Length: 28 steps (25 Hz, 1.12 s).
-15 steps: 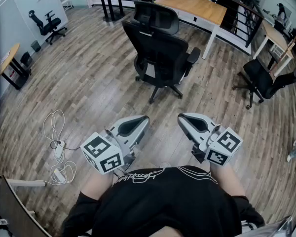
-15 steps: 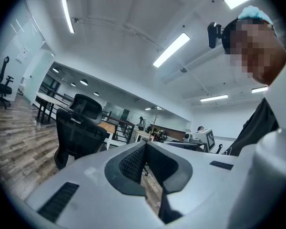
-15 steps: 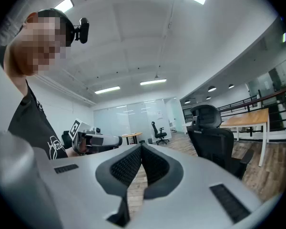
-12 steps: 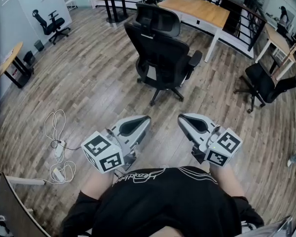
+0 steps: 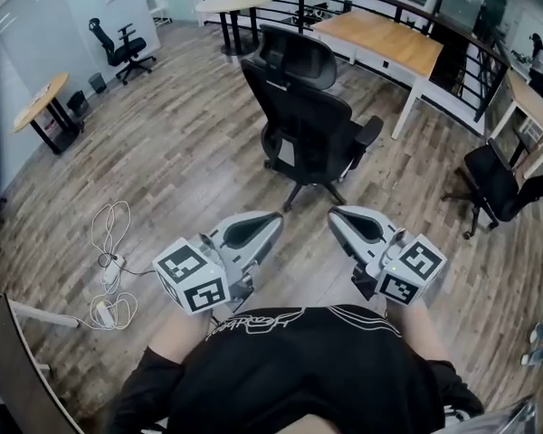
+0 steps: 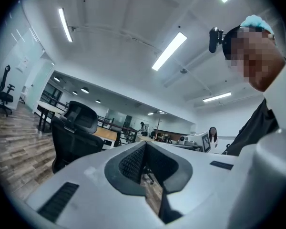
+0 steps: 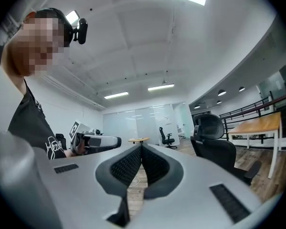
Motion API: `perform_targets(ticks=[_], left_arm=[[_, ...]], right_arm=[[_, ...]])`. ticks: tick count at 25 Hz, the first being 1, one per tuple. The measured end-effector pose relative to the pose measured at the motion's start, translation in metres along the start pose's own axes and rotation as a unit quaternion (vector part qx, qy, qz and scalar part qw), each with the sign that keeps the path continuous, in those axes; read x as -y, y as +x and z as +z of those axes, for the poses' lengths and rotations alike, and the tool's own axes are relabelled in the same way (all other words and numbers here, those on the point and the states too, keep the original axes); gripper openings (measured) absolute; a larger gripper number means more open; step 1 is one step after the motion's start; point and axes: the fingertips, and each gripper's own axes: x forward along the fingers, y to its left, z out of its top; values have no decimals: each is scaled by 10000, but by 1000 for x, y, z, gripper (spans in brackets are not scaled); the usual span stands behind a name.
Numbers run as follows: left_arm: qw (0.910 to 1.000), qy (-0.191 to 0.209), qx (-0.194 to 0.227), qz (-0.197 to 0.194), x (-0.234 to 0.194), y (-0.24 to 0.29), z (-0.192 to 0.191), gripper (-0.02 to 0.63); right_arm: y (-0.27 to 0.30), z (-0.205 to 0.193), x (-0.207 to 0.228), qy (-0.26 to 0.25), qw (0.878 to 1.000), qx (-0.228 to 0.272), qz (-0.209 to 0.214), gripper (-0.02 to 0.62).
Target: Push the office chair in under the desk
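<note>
On the black shirt [image 5: 317, 378], unreadable script [image 5: 253, 322]; office chair [image 5: 309, 120] stands near desk [image 5: 389, 42]

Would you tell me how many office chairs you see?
3: the office chair straight ahead, a second chair far left, a third chair at right; others may be hidden.

The office chair [image 5: 308, 120] is black all over. The worktop [image 5: 394, 43] has a pale wood top on white legs. The floor [image 5: 181, 161] is grey-brown planking. The left gripper [image 5: 273, 218] and right gripper [image 5: 335, 213] are light grey, with dark ribbed jaws and black-and-white square markers. The cable [image 5: 102, 313] is white.
</note>
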Motion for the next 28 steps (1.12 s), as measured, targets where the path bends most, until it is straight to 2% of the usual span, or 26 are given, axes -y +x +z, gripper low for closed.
perform_targets(ticks=[6, 13, 19, 24, 28], left_arm=[[9990, 84, -27, 442, -5, 0, -7, 8], [9963, -46, 4, 861, -52, -20, -12, 8], [9933, -512, -34, 1035, -143, -38, -19, 8], [9922, -593, -325, 1050, -237, -45, -22, 8], [9920, -664, -515, 940, -309, -47, -17, 8]], right_arm=[[2, -2, 6, 113, 9992, 91, 359, 40], [50, -22, 17, 406, 9973, -139, 597, 40], [129, -44, 44, 635, 9957, -384, 552, 40], [208, -69, 77, 997, 9928, -534, 383, 40], [275, -75, 106, 1087, 9921, -611, 154, 40]])
